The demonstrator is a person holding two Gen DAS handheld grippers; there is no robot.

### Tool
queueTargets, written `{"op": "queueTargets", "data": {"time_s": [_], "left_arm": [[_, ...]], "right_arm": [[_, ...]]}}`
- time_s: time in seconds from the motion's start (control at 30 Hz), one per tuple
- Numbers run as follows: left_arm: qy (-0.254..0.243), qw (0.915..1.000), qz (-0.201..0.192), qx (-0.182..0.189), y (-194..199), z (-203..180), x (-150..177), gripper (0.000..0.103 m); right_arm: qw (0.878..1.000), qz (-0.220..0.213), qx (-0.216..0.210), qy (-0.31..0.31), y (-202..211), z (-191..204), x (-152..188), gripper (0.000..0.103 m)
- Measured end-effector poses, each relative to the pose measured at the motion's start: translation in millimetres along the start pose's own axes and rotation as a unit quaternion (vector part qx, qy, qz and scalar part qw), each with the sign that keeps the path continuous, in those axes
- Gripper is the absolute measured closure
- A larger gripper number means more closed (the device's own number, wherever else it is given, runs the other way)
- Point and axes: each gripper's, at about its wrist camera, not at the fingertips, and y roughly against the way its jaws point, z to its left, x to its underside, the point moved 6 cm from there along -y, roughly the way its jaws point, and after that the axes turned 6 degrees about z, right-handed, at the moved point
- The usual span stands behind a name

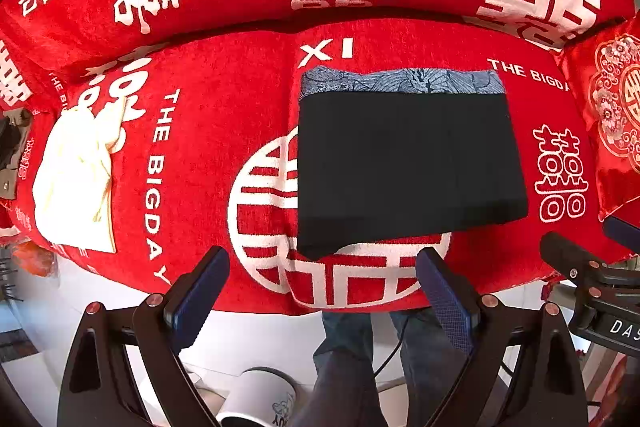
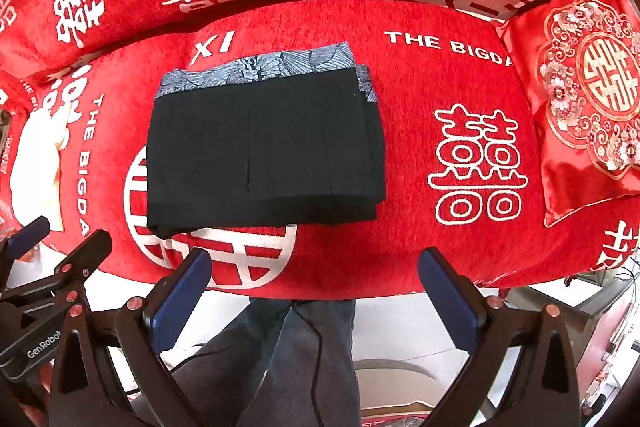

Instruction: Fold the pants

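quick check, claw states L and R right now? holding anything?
Left claw: open, holding nothing, clear of the folded black pants.
Right claw: open, holding nothing, also off the pants.

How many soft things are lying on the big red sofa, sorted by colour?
Black: 1, the folded black fabric pants with a blue-grey patterned band.
Cream: 1, the crumpled cream cloth.
Red: 1, the shiny red embroidered satin cushion.
Total: 3
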Motion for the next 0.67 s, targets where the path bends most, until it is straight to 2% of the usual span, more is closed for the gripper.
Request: {"op": "queueTargets", "data": {"time_s": [0.67], "left_arm": [[-0.003, 0.9998, -0.013, 0.013, 2.5, -4.3, -0.3, 0.008]], "right_arm": [[1.0, 0.002, -0.002, 0.0, -4.7, 2.1, 3.0, 0.0]]}}
